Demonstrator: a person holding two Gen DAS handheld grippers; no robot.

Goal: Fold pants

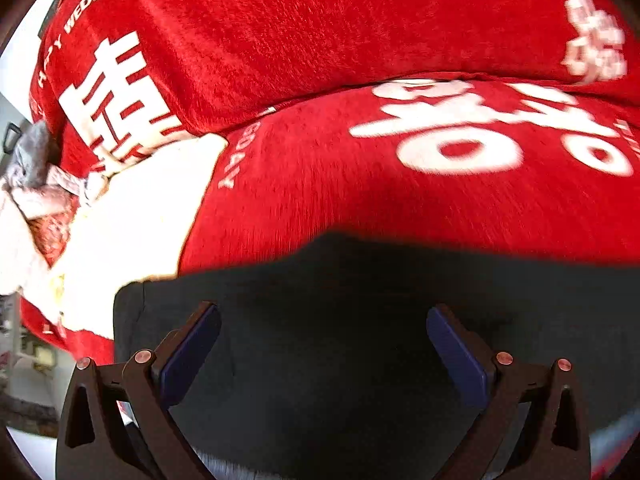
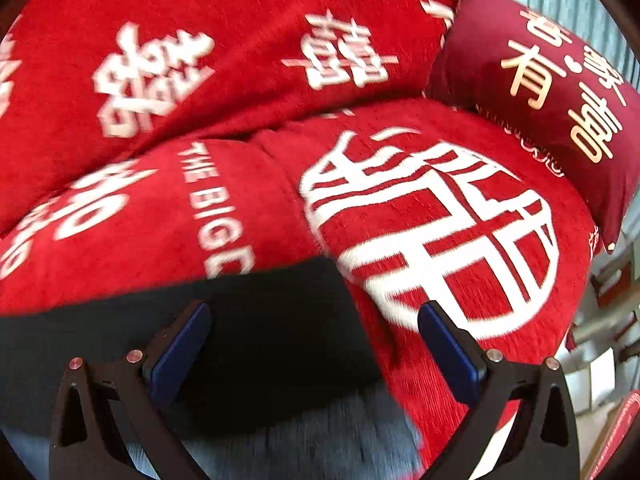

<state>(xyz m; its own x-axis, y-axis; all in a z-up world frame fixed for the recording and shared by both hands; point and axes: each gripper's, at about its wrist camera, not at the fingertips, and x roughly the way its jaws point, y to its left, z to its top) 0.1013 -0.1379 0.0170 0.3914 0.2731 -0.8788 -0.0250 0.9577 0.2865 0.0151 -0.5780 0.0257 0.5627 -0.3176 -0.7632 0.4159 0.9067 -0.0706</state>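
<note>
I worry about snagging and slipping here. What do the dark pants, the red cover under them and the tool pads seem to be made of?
The dark pants look like smooth, matte woven cloth; no sheen or visible pile. The red cover looks like plush chenille or velvet: short fuzzy fibres and ribbed texture show. The blue pads on the left tool look like matte rubber or foam, though that is uncertain.

pants point(image 1: 340, 320): lower part cut off by the frame edge
blanket lettering point(image 2: 224, 220): blurred, cropped
pile at left point(image 1: 36, 184): too small to tell
</note>
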